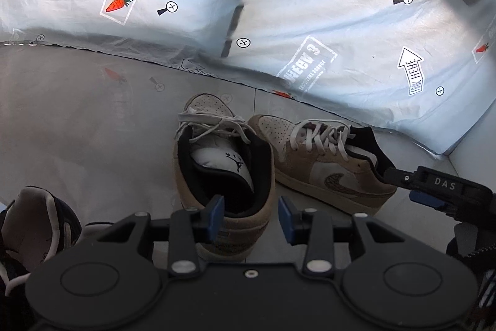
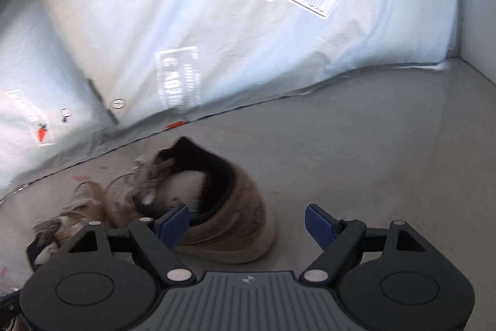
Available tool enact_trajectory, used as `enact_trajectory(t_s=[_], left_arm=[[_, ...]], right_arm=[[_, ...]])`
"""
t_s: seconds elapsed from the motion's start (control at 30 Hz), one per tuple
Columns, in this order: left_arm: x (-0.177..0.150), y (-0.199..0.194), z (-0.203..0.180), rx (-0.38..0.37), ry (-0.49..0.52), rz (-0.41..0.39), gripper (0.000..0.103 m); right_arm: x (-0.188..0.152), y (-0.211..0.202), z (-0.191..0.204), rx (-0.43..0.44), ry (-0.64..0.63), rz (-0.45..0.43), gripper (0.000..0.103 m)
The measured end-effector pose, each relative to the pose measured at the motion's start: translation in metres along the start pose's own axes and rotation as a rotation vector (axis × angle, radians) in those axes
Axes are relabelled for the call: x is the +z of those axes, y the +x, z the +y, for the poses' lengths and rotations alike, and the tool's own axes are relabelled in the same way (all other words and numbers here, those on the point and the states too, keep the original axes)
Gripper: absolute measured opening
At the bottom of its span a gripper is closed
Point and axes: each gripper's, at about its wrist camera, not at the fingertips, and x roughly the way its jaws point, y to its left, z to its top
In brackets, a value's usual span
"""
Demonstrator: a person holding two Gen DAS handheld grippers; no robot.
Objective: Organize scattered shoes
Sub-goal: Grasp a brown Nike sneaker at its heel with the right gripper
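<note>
Two tan sneakers with white laces stand side by side on the grey floor. The left sneaker point(image 1: 223, 163) points away from me, and my left gripper point(image 1: 251, 219) is shut on its heel wall, one blue pad inside the collar and one outside. The right sneaker point(image 1: 322, 163) lies angled, toe to the left. My right gripper point(image 1: 406, 188) reaches its black heel collar from the right. In the blurred right wrist view the right gripper point(image 2: 246, 225) is open; its left pad overlaps that sneaker's point(image 2: 223, 207) collar and its right pad is apart from it.
A dark sneaker with white trim point(image 1: 34, 225) lies at the lower left. A pale printed sheet point(image 1: 310, 5) with carrot and arrow marks hangs down to the floor behind the shoes. A white wall point(image 2: 477, 20) closes the right side. Grey floor point(image 2: 372, 145) stretches to the right.
</note>
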Motion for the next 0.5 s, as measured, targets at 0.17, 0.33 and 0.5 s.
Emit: enact_trajectory(t_s=[0.17, 0.33, 0.5], left_arm=[[-0.003, -0.001, 0.0, 0.007, 0.023, 0.002, 0.039], [-0.003, 0.001, 0.006, 0.011, -0.001, -0.004, 0.049], [-0.004, -0.007, 0.0, -0.019, 0.063, -0.088, 0.058]], right_arm=[[-0.002, 0.016, 0.019, 0.009, 0.019, 0.018, 0.073], [0.002, 0.02, 0.014, -0.031, 0.025, 0.031, 0.065], [0.002, 0.04, -0.012, -0.09, 0.076, 0.105, 0.065]])
